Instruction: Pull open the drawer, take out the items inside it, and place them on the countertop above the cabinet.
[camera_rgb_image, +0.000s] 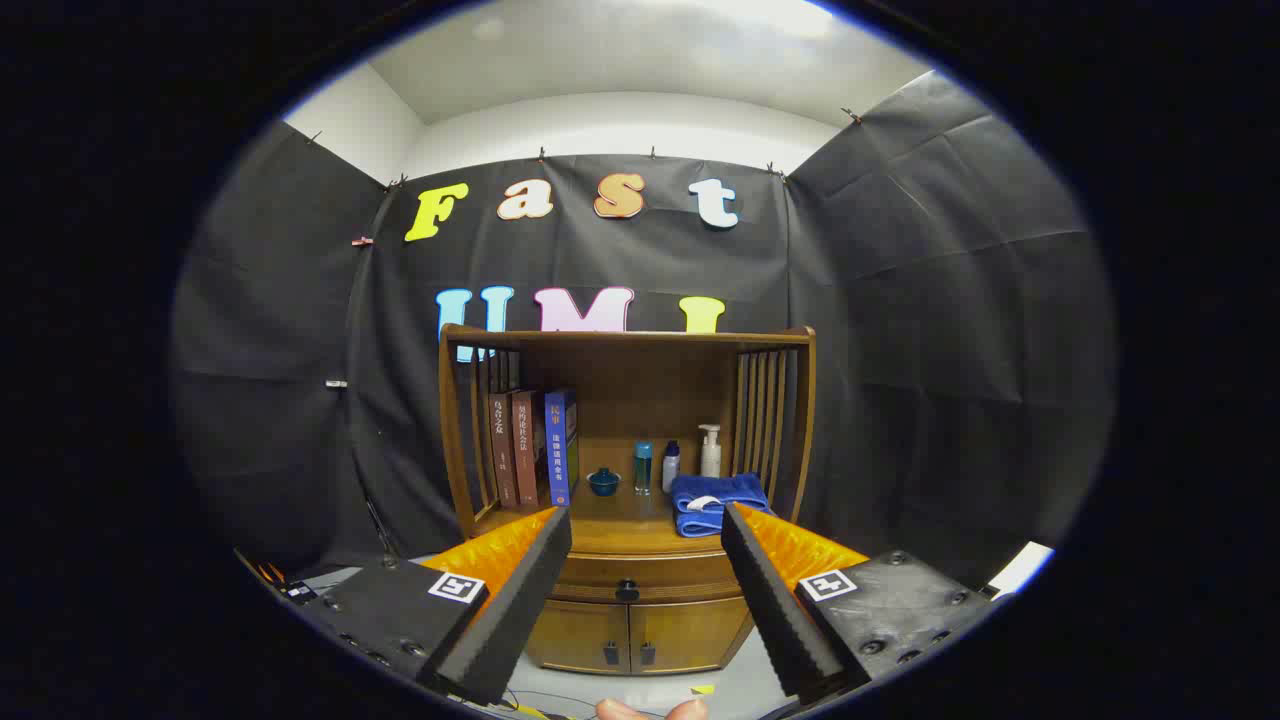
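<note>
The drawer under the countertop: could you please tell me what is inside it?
The drawer is shut, so its contents are hidden; just its front and dark knob show. The gripper is open, well short of the cabinet.

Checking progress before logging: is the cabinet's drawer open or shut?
Shut. The drawer front sits flush with the cabinet, its knob untouched; the hand-held gripper is open, well short of it.

The drawer is shut, so its contents are hidden. Its ends at three and nine o'clock of the knob are covered by the spread fingers of the gripper. The book spines are too small to be read.
</note>
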